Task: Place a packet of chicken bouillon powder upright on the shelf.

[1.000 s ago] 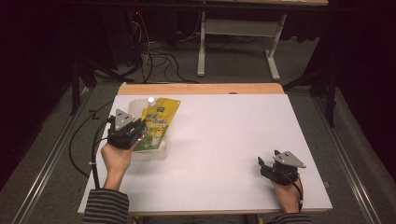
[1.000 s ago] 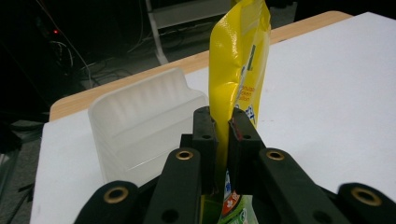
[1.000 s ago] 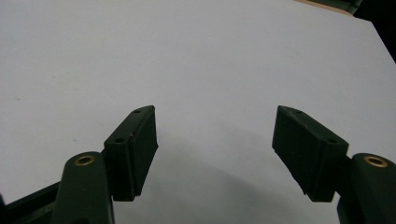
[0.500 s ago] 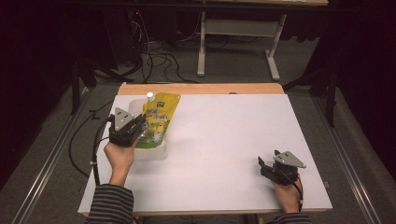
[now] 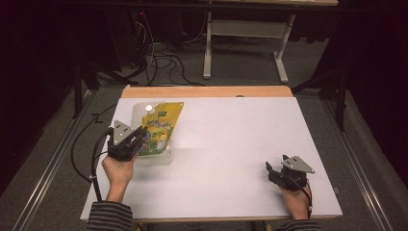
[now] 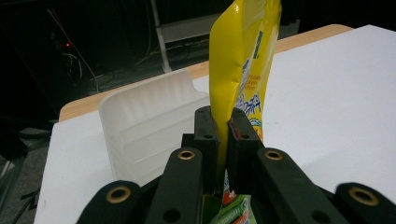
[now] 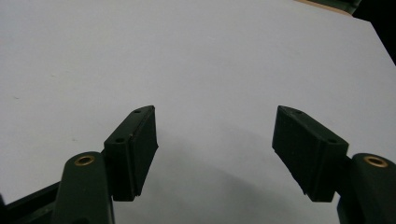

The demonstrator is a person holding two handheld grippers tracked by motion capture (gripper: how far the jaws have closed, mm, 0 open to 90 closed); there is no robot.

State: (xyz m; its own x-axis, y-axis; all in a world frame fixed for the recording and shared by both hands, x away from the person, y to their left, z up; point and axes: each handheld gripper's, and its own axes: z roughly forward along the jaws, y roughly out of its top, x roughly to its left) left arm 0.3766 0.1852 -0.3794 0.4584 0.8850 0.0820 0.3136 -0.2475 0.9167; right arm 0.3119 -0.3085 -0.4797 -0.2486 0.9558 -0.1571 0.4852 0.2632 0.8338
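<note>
Two grippers are recorded on the white table (image 5: 226, 144). The left gripper (image 5: 137, 142) is clamped on a yellow pouch (image 5: 161, 127), held upright over a clear plastic bin (image 5: 156, 159) near the table's left edge. The right gripper (image 5: 275, 172), jaws spread wide and empty, is kept near the table's front right corner, well apart from the pouch across bare tabletop.

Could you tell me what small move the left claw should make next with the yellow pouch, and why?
Probably lower it a little into the white bin. The left claw is shut on the yellow pouch, which stands upright right beside the bin, while the right claw rests open on the table, far away.
</note>
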